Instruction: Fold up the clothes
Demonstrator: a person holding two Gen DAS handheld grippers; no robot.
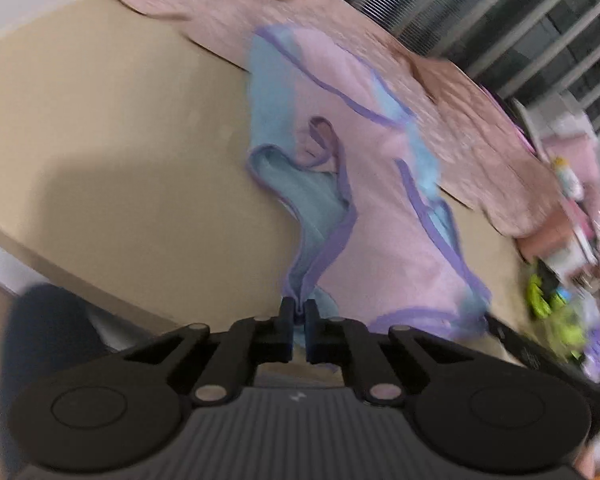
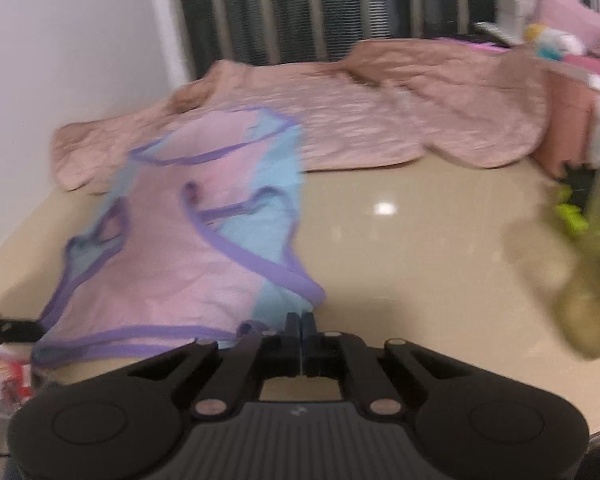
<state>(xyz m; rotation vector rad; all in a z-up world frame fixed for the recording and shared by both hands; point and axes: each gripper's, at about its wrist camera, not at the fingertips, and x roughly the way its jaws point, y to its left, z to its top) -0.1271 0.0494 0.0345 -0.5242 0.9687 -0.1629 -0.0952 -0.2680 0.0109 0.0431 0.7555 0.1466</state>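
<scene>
— Pink cotton, trimmed in purple and panelled in light blue: what does the left wrist view show of it?

— A pink sleeveless garment with purple binding and blue side panels (image 1: 380, 200) lies spread on a beige tabletop (image 1: 100, 140). The left tool (image 1: 299, 320) is clenched on the garment's near edge, its two black fingers pinching a strip of blue and purple cloth between them. Behind the garment, along the far side of the tabletop, a crinkled dusty-pink blanket (image 1: 320, 40) lies partly under the garment's far end. Blurred lime-green items (image 1: 548, 300) and other clutter sit at the right end. The whole frame is smeared with motion.

— And the right wrist view?

— The same pink garment (image 2: 172, 248) stretches from the near edge of the tabletop (image 2: 420, 240) toward the crinkled blanket (image 2: 380, 120), overlapping its front edge. The right tool (image 2: 301, 334) has its fingers pressed together at the garment's near corner, where blue panel meets purple hem; cloth reaches the fingertips, though blur hides how much sits between them. A black object (image 2: 4, 328) shows at the left, touching the hem. A blurred yellow-green shape (image 2: 588, 248) fills the right side, and a bright light reflection marks the bare glossy surface between it and the garment.

— Where does the garment sit overall?

— On the tabletop, toward its left part in this view, one near corner held by each tool.
</scene>
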